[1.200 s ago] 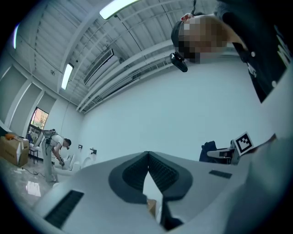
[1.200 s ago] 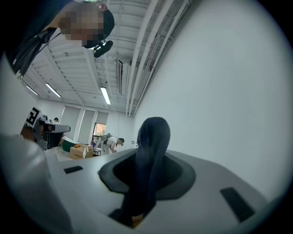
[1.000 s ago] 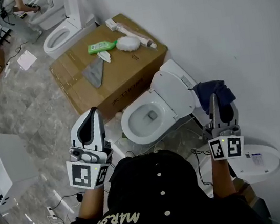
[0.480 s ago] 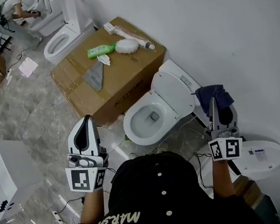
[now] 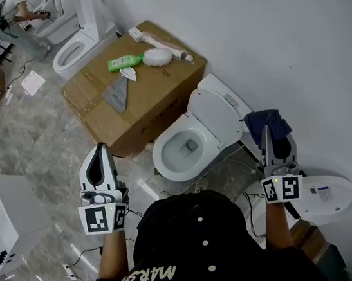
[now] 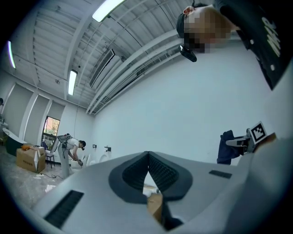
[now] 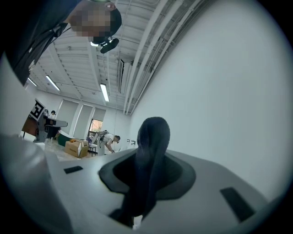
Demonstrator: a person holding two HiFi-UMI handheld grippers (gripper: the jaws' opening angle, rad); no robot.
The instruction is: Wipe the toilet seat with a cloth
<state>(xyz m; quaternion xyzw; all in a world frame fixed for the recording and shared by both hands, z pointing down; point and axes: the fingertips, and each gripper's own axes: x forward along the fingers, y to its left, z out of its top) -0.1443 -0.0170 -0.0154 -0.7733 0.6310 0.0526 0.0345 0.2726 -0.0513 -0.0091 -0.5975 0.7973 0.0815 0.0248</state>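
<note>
The right gripper [image 5: 266, 132] clamps the dark blue cloth [image 5: 272, 118], the left gripper [image 5: 101, 148] is closed and empty; wiping looks unstarted, so the cloth must next be lowered onto the toilet seat [image 5: 165, 166].

Toilet [image 5: 163, 155] hemmed between cardboard box [image 5: 156, 89] and wall [image 5: 291, 36]; open approach from front.

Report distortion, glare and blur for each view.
Head view: sharp, evenly lit, pale sheen on the floor. Left gripper view: heavy fisheye, dark corners, a blown-out ceiling light. Right gripper view: same fisheye; the cloth near the lens looks soft.
</note>
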